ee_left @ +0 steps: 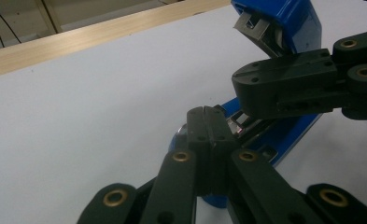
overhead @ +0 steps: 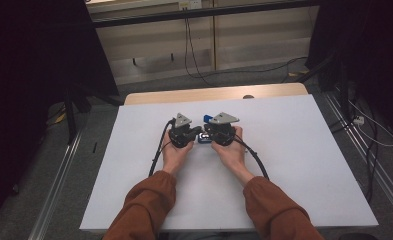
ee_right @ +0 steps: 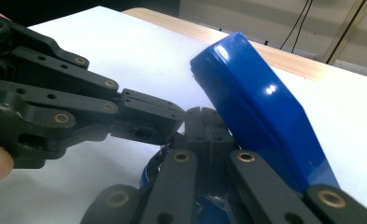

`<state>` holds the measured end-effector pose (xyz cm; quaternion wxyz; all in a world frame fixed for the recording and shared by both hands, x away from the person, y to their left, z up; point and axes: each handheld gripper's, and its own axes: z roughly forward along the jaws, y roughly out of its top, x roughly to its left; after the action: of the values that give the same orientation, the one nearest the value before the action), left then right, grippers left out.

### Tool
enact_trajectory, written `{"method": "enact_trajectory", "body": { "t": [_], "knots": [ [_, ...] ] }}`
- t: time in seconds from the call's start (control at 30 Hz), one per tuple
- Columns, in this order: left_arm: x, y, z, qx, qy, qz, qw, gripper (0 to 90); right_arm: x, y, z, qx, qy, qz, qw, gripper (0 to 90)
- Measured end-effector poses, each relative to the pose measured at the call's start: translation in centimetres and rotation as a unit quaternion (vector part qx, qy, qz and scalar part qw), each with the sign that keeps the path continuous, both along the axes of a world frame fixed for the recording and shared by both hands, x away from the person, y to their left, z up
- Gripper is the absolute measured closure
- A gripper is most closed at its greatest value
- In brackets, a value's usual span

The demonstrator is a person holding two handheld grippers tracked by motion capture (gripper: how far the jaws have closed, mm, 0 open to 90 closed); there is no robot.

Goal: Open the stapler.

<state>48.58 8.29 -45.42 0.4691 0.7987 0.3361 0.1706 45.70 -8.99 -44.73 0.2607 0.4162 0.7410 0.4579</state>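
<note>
Revealing staples in left gripper view: opened blue stapler (ee_left: 284, 28), left gripper (ee_left: 208, 116) and right gripper (ee_right: 208, 119) both clenched.

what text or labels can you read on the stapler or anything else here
None can be read. The blue stapler bears no visible print on its lid or on its open metal track. The white table and both hand-held grippers are unmarked.

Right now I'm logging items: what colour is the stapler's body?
Blue stapler, clearest in the right gripper view.
</note>
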Motion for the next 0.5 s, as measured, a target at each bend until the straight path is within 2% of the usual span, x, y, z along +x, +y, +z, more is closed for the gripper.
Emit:
{"method": "enact_trajectory", "body": {
  "t": [0.4, 0.5],
  "knots": [
    [-0.08, 0.01, -0.04, 0.007, -0.009, -0.004, 0.9999, 90.0, -0.01, -0.28, 0.27, 0.007, 0.001, -0.003, 1.0000, 90.0],
    [-0.11, -0.02, -0.08, 0.002, -0.007, -0.002, 1.0000, 90.0, -0.02, -0.39, 0.39, 0.009, 0.001, -0.004, 1.0000, 90.0]
  ]
}}
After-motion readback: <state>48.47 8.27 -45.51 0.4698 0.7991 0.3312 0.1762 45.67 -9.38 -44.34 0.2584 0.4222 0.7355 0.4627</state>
